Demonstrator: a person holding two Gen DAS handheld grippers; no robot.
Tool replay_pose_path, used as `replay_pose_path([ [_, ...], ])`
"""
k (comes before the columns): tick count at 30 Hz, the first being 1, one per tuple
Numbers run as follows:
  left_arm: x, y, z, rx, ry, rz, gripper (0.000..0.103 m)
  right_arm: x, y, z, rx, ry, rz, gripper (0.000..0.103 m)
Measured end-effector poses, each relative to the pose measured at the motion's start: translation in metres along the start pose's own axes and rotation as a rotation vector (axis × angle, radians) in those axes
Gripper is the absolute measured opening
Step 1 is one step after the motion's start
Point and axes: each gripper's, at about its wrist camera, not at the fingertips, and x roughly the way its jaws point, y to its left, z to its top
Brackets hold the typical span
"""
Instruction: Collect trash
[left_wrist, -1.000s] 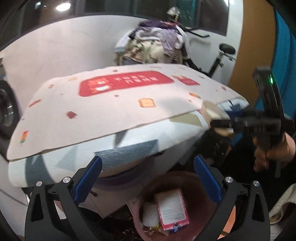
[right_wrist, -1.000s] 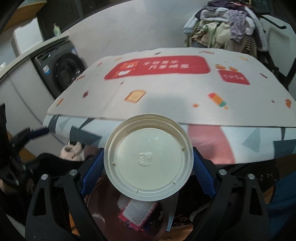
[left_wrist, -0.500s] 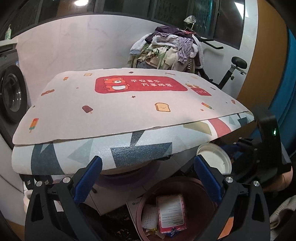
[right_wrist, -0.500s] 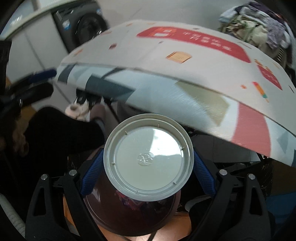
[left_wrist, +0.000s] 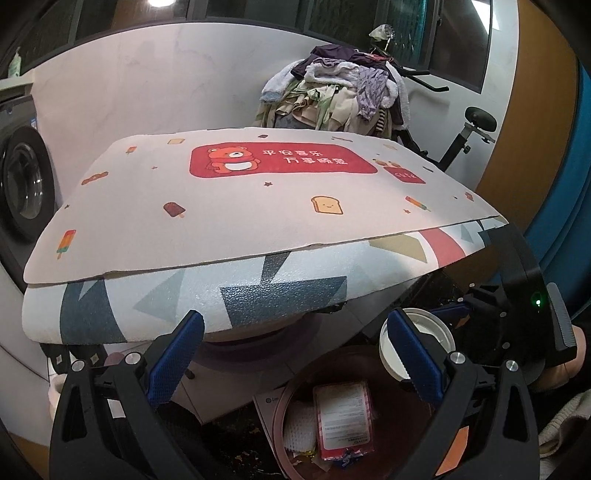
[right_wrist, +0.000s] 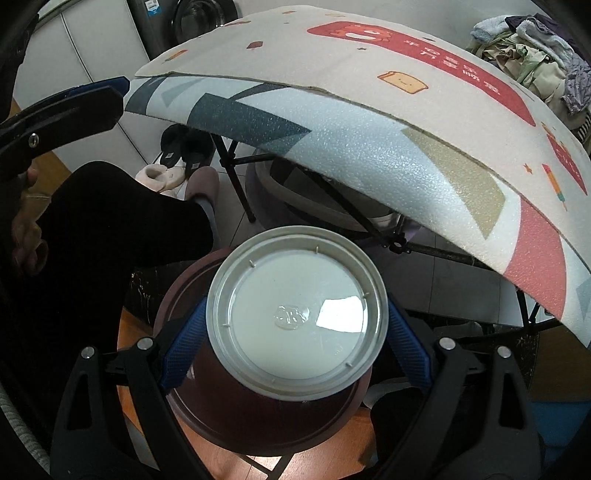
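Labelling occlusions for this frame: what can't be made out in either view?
- Right wrist: bin contents, hidden by the lid that the right gripper holds.
- Left wrist: print on the pink packet in the bin, too small to read.
- Left wrist: part of the lid, behind a jaw of the left gripper.
- Both views: the table's far side, cut off by its own edge.

Round plastic lid (right_wrist: 297, 312) sits between the right gripper (right_wrist: 295, 332) fingers, directly above the round dark-red trash bin (right_wrist: 229, 413). Bin stands on the floor, below and in front of the folding table's near edge (left_wrist: 207, 299). Inside the bin: pink flat packet (left_wrist: 342, 419), white netted wad (left_wrist: 300, 428) to its left. Clothes heap (left_wrist: 332, 96) behind the table. Left gripper (left_wrist: 295, 362) hangs apart above the bin, empty.
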Motion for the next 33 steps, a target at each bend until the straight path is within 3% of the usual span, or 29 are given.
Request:
replay_pose_path([
  [8,0.001,0.000,-0.001,0.002,0.006,0.003,0.097,0.000,0.000,0.001,-0.002,0.001,-0.008,0.097],
  [25,0.000,-0.001,0.001,0.007,0.000,0.011,0.097,-0.014,-0.016,0.005,0.070,-0.063,-0.040,0.097],
  [33,-0.034,-0.019,0.038,0.121,-0.149,0.076,0.097,-0.089,-0.045,0.036,0.137,-0.270,-0.147,0.097],
])
